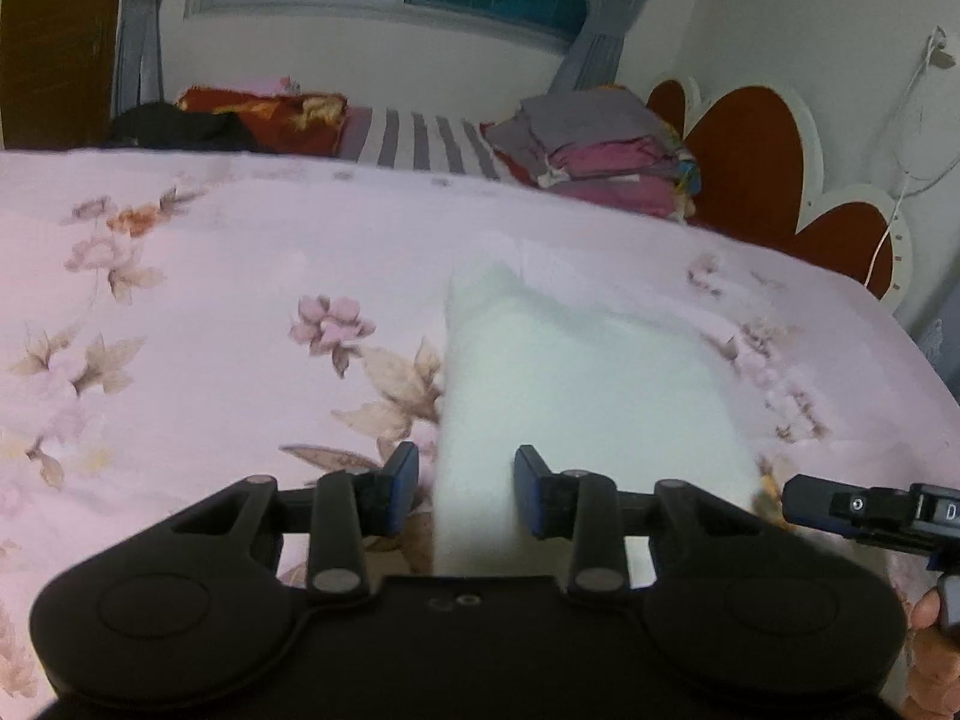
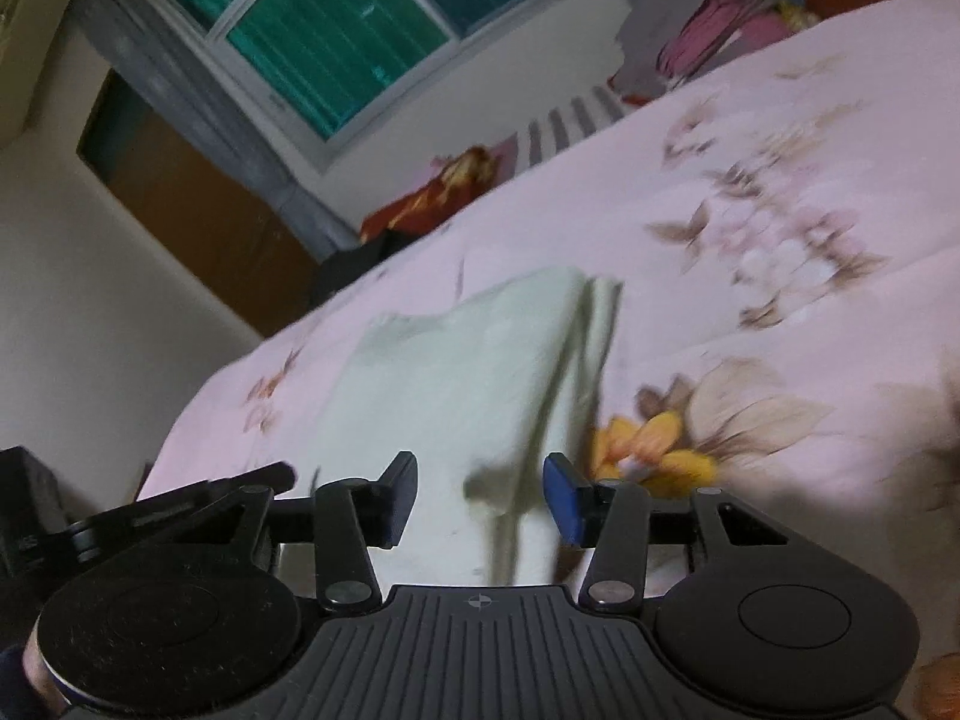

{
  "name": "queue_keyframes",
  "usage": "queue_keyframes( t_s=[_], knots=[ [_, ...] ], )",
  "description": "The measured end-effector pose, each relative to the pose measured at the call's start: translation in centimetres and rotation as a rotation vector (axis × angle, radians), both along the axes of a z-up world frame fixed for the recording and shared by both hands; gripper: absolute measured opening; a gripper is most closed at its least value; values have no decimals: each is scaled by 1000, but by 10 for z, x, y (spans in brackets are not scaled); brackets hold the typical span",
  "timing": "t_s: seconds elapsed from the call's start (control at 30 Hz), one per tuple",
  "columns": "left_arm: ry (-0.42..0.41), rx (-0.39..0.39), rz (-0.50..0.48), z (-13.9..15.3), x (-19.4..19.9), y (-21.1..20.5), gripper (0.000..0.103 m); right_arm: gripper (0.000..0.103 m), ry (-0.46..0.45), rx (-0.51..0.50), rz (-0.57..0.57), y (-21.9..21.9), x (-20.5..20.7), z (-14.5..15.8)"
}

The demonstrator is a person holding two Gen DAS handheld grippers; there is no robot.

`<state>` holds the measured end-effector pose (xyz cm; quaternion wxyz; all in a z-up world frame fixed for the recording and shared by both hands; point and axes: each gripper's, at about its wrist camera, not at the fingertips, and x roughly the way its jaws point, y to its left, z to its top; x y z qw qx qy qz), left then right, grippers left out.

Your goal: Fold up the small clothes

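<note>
White garment (image 1: 576, 396) flat on floral bed (image 1: 180, 300), frame centre. Left hand-held gripper (image 1: 467, 492) released, pads clear of cloth. Right hand-held gripper (image 2: 480, 498) released too.

Legible text: almost none; a single white "D", cut off by the frame edge, on the black body of the right gripper (image 1: 798, 501) in the left wrist view; other markings too blurred to read.
</note>
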<state>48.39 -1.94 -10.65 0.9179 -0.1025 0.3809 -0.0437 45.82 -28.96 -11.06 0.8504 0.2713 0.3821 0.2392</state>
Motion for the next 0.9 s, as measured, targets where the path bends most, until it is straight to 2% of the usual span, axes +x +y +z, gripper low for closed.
queue_keyframes(
  t_s=[0.17,0.3,0.4,0.47,0.53,0.63,0.7,0.77,0.8,0.9],
  knots=[
    [23,-18,-21,-7,4,7,34,47,51,-33,18,21,13,-18],
    [-41,-37,-85,-1,7,12,32,47,32,-68,1,31,17,-14],
    [4,-40,-117,-13,17,14,32,47,35,-111,0,41,23,-15],
    [12,-66,-121,-16,19,16,32,20,30,-172,-1,50,27,-16],
    [3,-73,-137,-11,18,15,29,17,19,-206,4,53,27,-13],
    [-47,-102,-200,2,12,9,30,13,7,-242,-2,51,25,-3],
    [-10,-63,-206,-3,16,0,29,13,0,-247,-16,42,20,9],
    [16,-37,-188,-13,21,-4,31,13,40,-257,-14,39,21,3],
    [22,-35,-188,-14,22,-3,31,13,76,-274,-2,41,25,-7],
    [19,-63,-203,-2,22,9,29,13,58,-275,-17,43,27,-7]
  ],
)
